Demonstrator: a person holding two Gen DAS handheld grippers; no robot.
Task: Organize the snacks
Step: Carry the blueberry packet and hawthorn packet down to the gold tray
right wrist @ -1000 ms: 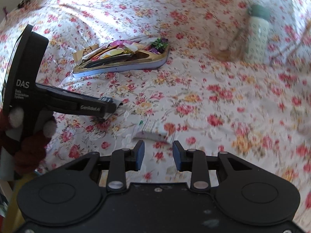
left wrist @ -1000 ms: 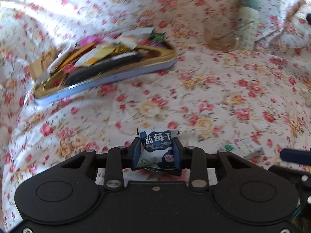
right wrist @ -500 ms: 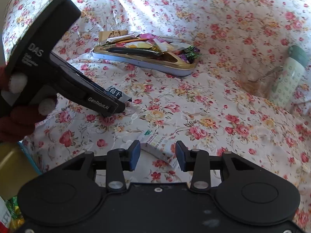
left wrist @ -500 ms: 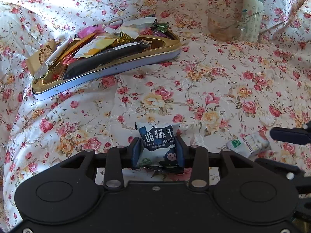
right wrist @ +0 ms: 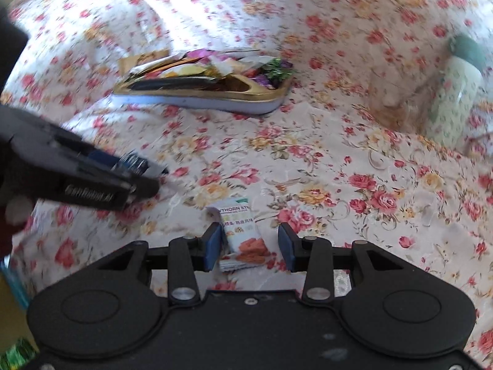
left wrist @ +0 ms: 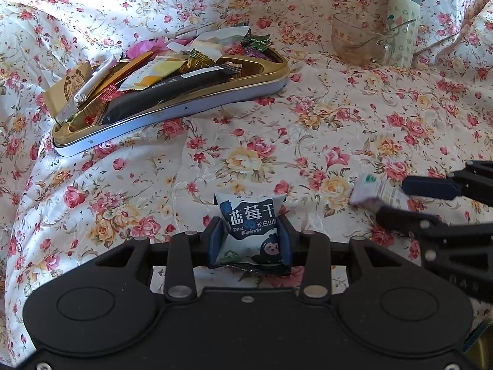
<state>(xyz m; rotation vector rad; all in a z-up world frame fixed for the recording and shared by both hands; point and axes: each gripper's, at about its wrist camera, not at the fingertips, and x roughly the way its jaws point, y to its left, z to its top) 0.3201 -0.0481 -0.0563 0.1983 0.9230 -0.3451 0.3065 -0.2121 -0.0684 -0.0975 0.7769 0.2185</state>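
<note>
The left gripper (left wrist: 250,240) pinches a dried-blueberry packet (left wrist: 251,231). The right gripper (right wrist: 249,246) stands spread around a hawthorn snack packet (right wrist: 243,240), with the snack tin (right wrist: 215,92) ahead.

left wrist: low, forward | right wrist: same | shared: tin tray (left wrist: 215,104) (right wrist: 215,100)

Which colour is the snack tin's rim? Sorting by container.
Gold rim over a pale lilac side; clearest in the left wrist view.

A rumpled floral cloth (left wrist: 323,129) — white, strewn with red and yellow roses — covered the whole surface, sunlight washing its far folds pale, while a glass cup (left wrist: 354,41) and a green-capped bottle (left wrist: 402,27) stood touching near the far right.
</note>
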